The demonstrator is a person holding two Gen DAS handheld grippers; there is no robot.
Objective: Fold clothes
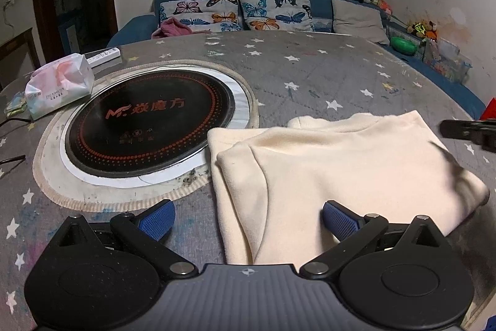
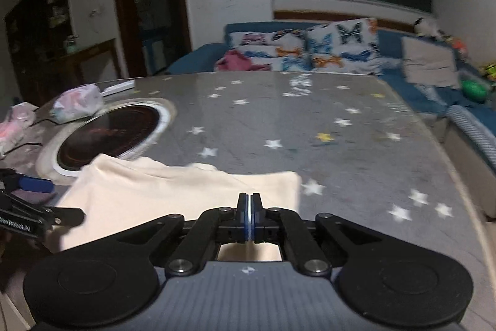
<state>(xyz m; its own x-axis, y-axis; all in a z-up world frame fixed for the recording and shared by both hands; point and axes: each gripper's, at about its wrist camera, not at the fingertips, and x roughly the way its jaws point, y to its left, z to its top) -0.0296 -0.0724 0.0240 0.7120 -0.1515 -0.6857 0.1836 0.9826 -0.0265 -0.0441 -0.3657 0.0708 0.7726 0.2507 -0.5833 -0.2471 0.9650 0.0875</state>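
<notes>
A cream garment lies folded on the grey star-patterned table cover, its left edge next to the round cooktop. My left gripper is open and empty, its blue pads wide apart, low over the garment's near left part. In the right wrist view the garment lies ahead and to the left. My right gripper is shut with its pads pressed together over the garment's near right edge; nothing shows between them. The right gripper also shows at the right edge of the left wrist view.
A black round induction cooktop is set in the table at left. A tissue pack and a white remote lie beyond it. A blue sofa with butterfly cushions and toys stands behind the table.
</notes>
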